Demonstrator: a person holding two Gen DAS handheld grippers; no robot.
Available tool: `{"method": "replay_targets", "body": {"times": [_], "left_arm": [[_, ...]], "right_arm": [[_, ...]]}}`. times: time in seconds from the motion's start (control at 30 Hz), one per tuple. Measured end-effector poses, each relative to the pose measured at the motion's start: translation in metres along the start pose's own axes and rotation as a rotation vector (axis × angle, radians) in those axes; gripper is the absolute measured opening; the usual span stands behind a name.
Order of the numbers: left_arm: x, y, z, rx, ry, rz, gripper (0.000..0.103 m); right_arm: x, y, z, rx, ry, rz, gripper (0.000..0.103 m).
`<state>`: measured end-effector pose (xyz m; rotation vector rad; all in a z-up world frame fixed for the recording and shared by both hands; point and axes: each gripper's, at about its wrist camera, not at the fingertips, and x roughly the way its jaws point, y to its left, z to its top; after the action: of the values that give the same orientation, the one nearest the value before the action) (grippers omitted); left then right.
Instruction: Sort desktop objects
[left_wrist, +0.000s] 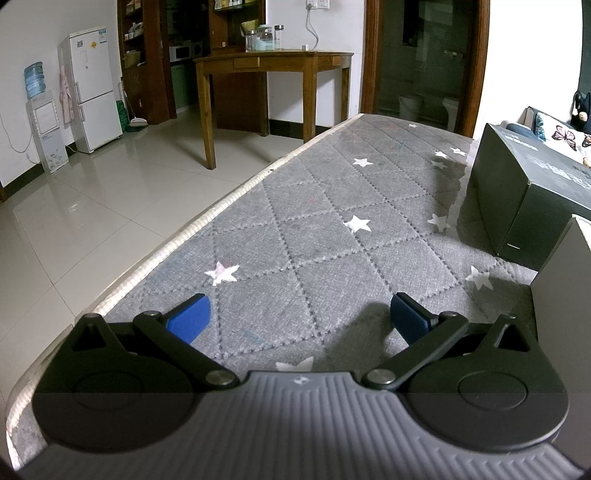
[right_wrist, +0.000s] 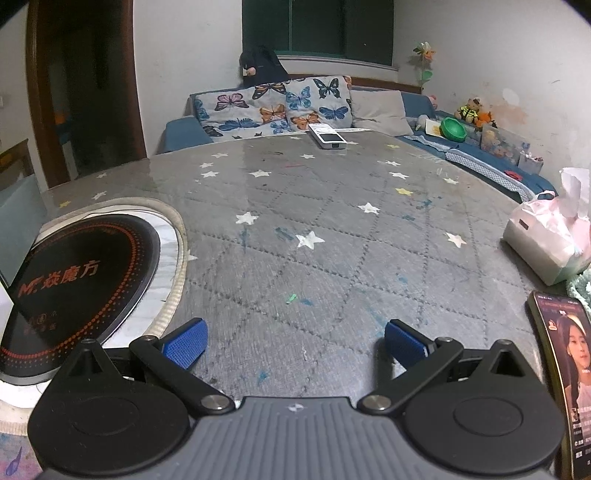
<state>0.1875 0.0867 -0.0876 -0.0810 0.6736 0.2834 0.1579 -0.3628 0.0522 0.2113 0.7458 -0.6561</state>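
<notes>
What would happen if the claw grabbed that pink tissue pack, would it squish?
Probably yes. The tissue pack has a soft, crinkly plastic wrap, so it would likely dent. It looks light for its size. The loose tissue poking from its top would probably flop or tear if pinched alone.

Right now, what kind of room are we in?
Probably a living room in someone's home: a sofa with butterfly cushions, a fridge beside a water dispenser, and a star-patterned table.

My tabletop (right_wrist: 332, 236) wears quilted grey cloth under a glossy clear sheet; my tongs' pads (right_wrist: 184, 345) are rough blue rubber.
</notes>
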Motion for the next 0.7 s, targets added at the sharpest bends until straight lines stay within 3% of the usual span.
{"method": "replay_targets", "body": {"times": [0.7], "left_arm": [[-0.0006, 0.0009, -0.0001, -0.001, -0.001, 0.0, 0.103]], "right_arm": [[-0.0016, -0.0024, -0.0003, 0.0, -0.002, -0.003, 0.103]]}}
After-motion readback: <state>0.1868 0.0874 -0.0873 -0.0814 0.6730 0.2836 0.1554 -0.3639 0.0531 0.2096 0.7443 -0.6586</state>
